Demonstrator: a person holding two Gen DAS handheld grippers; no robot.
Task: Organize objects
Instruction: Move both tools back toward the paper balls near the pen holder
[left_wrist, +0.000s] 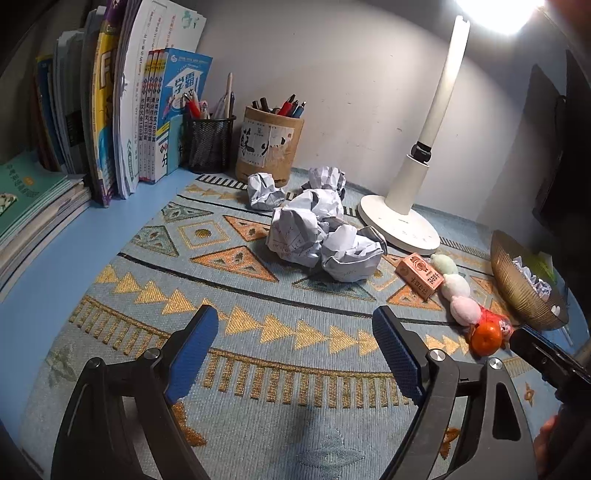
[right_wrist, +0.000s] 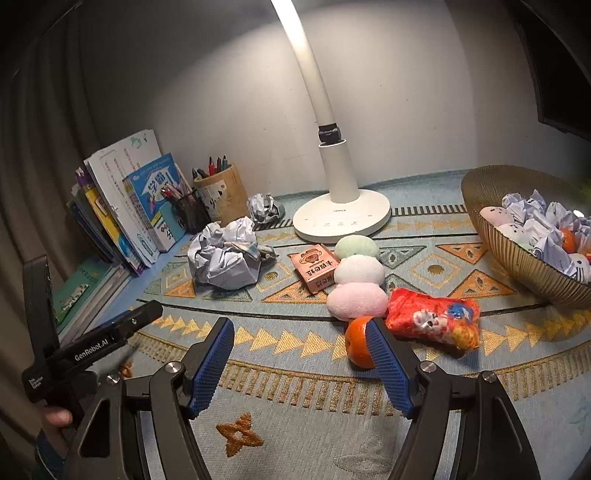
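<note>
The left gripper (left_wrist: 295, 354) hangs over the patterned mat (left_wrist: 258, 424) with its blue pads (left_wrist: 194, 354) spread wide and nothing between them. The right gripper (right_wrist: 301, 363) is spread too and just as empty, with only bare mat between its pads (right_wrist: 210, 367); its far pad stands in front of a small orange (right_wrist: 356, 345) without touching it, as far as the view shows

Working outward from the right gripper: just past the orange lies a red crinkly snack bag (right_wrist: 432, 319), then a soft toy of three puffs (right_wrist: 360, 275) in green, white and pink, and a little pink box (right_wrist: 314, 267) beside it. Further on sits a heap of crumpled paper balls (right_wrist: 225, 254), with one more paper ball (right_wrist: 264, 208) near the lamp base (right_wrist: 341, 219). At the right edge stands a ribbed gold bowl (right_wrist: 517, 254) already holding paper balls, small toys and an orange

My reading is that the sorting is partly done: the bowl is filling and the loose things on the mat are what remains. This looks like the approach to a pick, and the orange is the nearest candidate. The next move would call for shifting the right gripper sideways until the fruit sits between the pads, lowering it, and closing gently, since a round fruit can roll away if nudged on one side, then carrying it to the bowl. The left gripper is better placed for the paper heap (left_wrist: 321, 236)
</note>
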